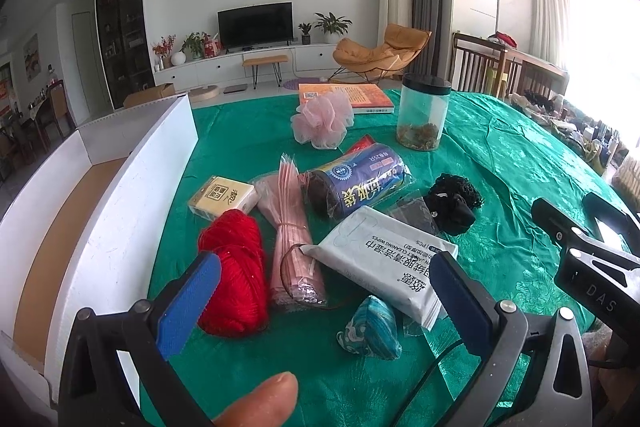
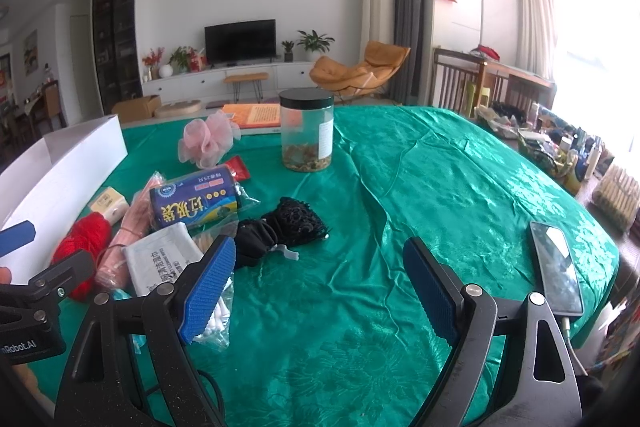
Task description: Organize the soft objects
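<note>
Left wrist: left hand-held gripper [image 1: 324, 301] wide open, empty, hovering over red yarn [image 1: 234, 273], pink bundle [image 1: 292, 247], wipes pack [image 1: 386, 267] clustered near white box [image 1: 120, 195] at left, likely the bin. Right wrist: right hand-held gripper [image 2: 324, 287] open, empty, over bare green tabletop [image 2: 440, 187]; black mesh item [image 2: 296, 219] just left.

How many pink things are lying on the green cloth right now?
2: a pink mesh pouf at the far side by the book, and a tied pink bundle beside the red yarn. More may be hidden.
</note>
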Motion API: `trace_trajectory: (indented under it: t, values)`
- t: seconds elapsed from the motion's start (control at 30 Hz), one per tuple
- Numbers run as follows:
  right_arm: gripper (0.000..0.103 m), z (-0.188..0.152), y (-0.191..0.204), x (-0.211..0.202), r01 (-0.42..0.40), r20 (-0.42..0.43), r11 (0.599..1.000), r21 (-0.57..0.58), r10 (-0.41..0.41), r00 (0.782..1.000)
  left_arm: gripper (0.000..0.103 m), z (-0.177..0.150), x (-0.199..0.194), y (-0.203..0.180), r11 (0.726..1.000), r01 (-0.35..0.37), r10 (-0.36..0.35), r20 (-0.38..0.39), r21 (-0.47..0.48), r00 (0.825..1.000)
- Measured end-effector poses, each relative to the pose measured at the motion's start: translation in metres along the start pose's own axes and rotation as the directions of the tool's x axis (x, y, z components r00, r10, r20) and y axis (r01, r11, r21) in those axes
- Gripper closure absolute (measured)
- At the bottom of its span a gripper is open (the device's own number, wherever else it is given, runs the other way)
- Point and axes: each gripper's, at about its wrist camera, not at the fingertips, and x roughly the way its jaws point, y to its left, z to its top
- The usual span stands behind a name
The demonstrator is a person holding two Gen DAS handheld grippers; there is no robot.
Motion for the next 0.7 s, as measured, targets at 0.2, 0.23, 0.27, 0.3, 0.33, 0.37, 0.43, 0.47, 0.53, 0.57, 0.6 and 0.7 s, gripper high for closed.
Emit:
trace_trajectory:
  t: [0.2,0.23,0.27,0.3,0.33,0.37,0.43,0.47,0.53,0.57,0.6,0.7]
  values:
    - [0.015,0.0001,-0.0005,-0.0006,-0.001,-0.001,1.0,0.001,0.001,1.0,0.0,-0.0007,0.0,-0.0001,1.0,0.0,0.0,0.0,0.0,1.0]
    - [0.015,0.0001,-0.0003,-0.0003,-0.001,-0.001,1.0,0.001,0.001,1.0,0.0,-0.0007,-0.0001,-0.0001,1.0,0.0,0.0,-0.001,0.0,1.0]
    - [0.015,0.0,-0.0002,-0.0002,-0.001,0.0,1.0,0.001,0.001,1.0,0.0,-0.0009,0.0,0.0,1.0,0.0,0.0,-0.002,0.0,1.0]
    - [0.015,0.0001,-0.0005,-0.0005,-0.002,-0.001,1.0,0.001,0.002,1.0,0.0,-0.0014,0.0003,-0.0001,1.0,0.002,-0.002,-0.002,0.0,1.0]
    - [0.015,0.0001,-0.0003,-0.0002,-0.002,-0.001,1.0,0.001,0.002,1.0,0.0,-0.0019,0.0006,-0.0003,1.0,0.002,-0.002,-0.003,0.001,1.0]
    - [0.015,0.0001,-0.0005,-0.0005,-0.002,-0.001,1.0,0.001,0.002,1.0,0.0,-0.0026,0.0006,-0.0005,1.0,0.003,-0.003,-0.004,0.002,1.0]
    - [0.015,0.0,-0.0004,-0.0002,-0.002,-0.001,1.0,0.001,0.002,1.0,0.0,-0.0033,0.0008,-0.0007,1.0,0.003,-0.003,-0.006,0.003,1.0]
    - [0.015,0.0,-0.0002,0.0001,-0.002,-0.001,1.0,0.001,0.002,1.0,0.0,-0.0034,0.0007,-0.0009,1.0,0.003,-0.003,-0.007,0.003,1.0]
    - [0.015,0.0,-0.0005,0.0,-0.003,-0.002,1.0,0.002,0.003,1.0,0.0,-0.003,0.0015,-0.0016,1.0,0.004,-0.004,-0.009,0.004,1.0]
    - [0.015,0.0,-0.0006,-0.0001,-0.002,-0.001,1.0,0.002,0.002,1.0,0.0,-0.0032,0.0015,-0.0017,1.0,0.004,-0.004,-0.009,0.004,1.0]
    - [0.015,-0.0001,-0.0006,-0.0001,-0.002,-0.001,1.0,0.002,0.002,1.0,0.0,-0.0032,0.0016,-0.0017,1.0,0.003,-0.003,-0.009,0.005,1.0]
    - [0.015,-0.0001,-0.0004,0.0006,-0.003,-0.002,1.0,0.003,0.003,1.0,0.0,-0.0033,0.002,-0.0016,1.0,0.003,-0.003,-0.011,0.003,1.0]
